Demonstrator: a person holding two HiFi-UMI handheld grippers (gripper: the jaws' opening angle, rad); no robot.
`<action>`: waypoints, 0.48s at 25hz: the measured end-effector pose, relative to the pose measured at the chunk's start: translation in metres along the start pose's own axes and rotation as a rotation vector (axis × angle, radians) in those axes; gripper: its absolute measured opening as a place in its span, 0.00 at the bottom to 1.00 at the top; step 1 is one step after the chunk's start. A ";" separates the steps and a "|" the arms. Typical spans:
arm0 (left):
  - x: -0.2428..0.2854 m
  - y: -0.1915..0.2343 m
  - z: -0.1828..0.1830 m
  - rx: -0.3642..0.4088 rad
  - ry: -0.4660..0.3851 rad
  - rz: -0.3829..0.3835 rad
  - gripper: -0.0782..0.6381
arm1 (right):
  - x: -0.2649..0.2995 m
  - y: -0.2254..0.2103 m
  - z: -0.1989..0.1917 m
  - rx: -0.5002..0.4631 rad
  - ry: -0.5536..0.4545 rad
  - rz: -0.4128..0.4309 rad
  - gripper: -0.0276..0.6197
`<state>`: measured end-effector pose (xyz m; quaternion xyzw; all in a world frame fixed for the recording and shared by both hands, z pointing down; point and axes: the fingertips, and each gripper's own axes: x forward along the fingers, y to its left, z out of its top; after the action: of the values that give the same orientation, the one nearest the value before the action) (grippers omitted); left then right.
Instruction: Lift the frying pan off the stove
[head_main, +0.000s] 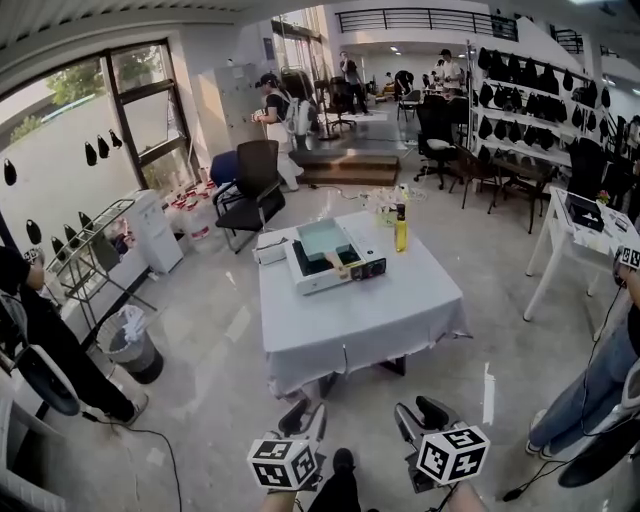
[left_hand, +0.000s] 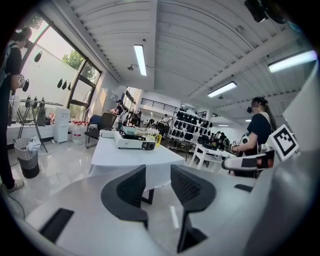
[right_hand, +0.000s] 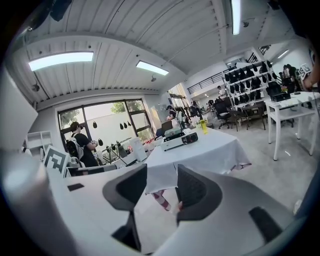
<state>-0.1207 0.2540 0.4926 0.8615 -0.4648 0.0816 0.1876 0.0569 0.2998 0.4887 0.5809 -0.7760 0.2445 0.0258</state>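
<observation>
A pale green square frying pan (head_main: 322, 238) with a wooden handle (head_main: 345, 264) sits on a white portable stove (head_main: 335, 270) on a table draped in white cloth (head_main: 365, 315). Both grippers are well short of the table, near the bottom of the head view. My left gripper (head_main: 297, 412) and right gripper (head_main: 415, 412) are open and hold nothing. In the left gripper view the jaws of the left gripper (left_hand: 158, 187) stand apart, with the stove (left_hand: 134, 143) far ahead. The right gripper view shows the right gripper (right_hand: 161, 187) open and the stove (right_hand: 181, 141) in the distance.
A yellow bottle (head_main: 400, 228) stands on the table right of the stove. A black office chair (head_main: 250, 190) is behind the table. A waste bin (head_main: 133, 347) and a person (head_main: 45, 340) are at left; another person (head_main: 600, 390) and a white desk (head_main: 575, 240) at right.
</observation>
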 end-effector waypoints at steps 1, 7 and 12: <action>0.007 0.004 0.003 0.001 0.002 -0.002 0.29 | 0.007 -0.002 0.003 0.000 -0.001 0.000 0.32; 0.061 0.039 0.031 0.001 0.000 0.004 0.31 | 0.065 -0.018 0.032 0.019 -0.010 -0.001 0.32; 0.114 0.078 0.056 0.007 -0.011 0.021 0.31 | 0.123 -0.035 0.060 0.058 -0.044 -0.007 0.32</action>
<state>-0.1244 0.1051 0.4963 0.8576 -0.4746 0.0803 0.1813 0.0641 0.1580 0.4881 0.5893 -0.7669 0.2541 -0.0073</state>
